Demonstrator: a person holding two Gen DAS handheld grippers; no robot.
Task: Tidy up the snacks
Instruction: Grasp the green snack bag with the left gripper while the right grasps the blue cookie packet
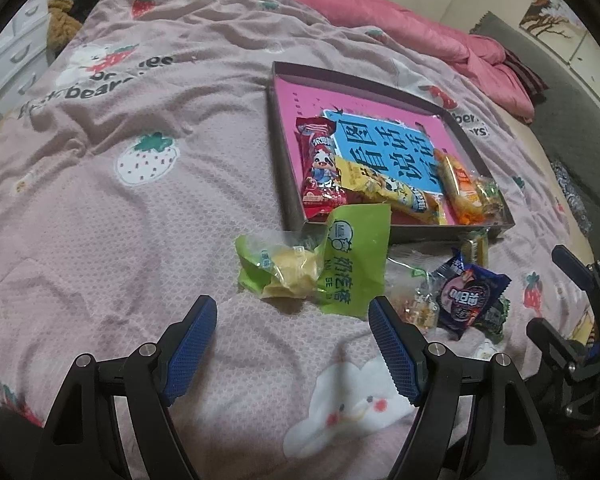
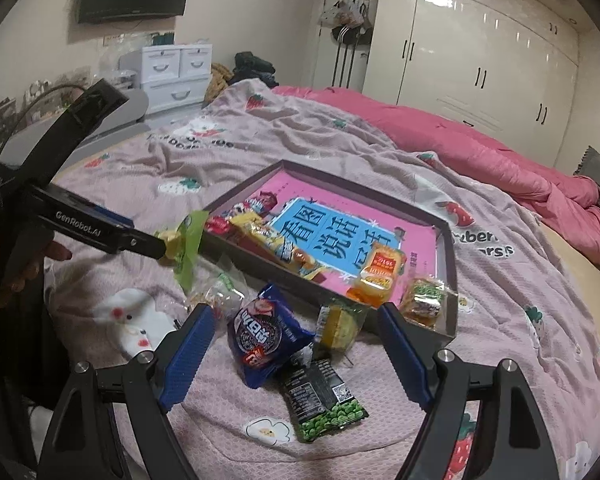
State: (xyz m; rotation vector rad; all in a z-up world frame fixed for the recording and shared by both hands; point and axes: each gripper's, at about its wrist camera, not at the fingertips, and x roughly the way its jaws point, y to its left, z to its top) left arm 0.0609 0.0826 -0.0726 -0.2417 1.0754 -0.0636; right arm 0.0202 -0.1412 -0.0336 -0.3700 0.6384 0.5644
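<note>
Sorting so far: several snacks already lie in the shallow tray (image 1: pixel 288 152) on the bedspread (image 1: pixel 140 220), among them a red packet (image 1: pixel 320 164), a yellow packet (image 1: pixel 380 192) and an orange packet (image 1: pixel 458 188), so I judge the job partly done.
Left to sort: a green packet (image 1: pixel 340 268), a clear crinkly packet (image 1: pixel 414 300), a dark blue packet (image 2: pixel 260 340), a small yellow-green packet (image 2: pixel 338 326) and a green-pea packet (image 2: pixel 324 400) lie on the cover outside the tray's near edge.
Left gripper (image 1: pixel 292 340): jaws stand wide apart with nothing between the pads; it tilts steeply down at the bedspread.
Ahead of left jaws: the green packet sits just beyond the tips, roughly centred between them, not touching either; the clear packet is just past the right-hand tip.
Right gripper (image 2: pixel 296 344): jaws wide apart, not pressing on anything; it slopes down more gently.
Between right jaws: the dark blue packet and the small yellow-green packet lie in the gap near the tips; the green-pea packet lies nearer the camera, still inside the gap.
Beyond right jaws: the tray's near corner, close behind the right-hand tip.
Likely step: each gripper lining up on a loose packet.
</note>
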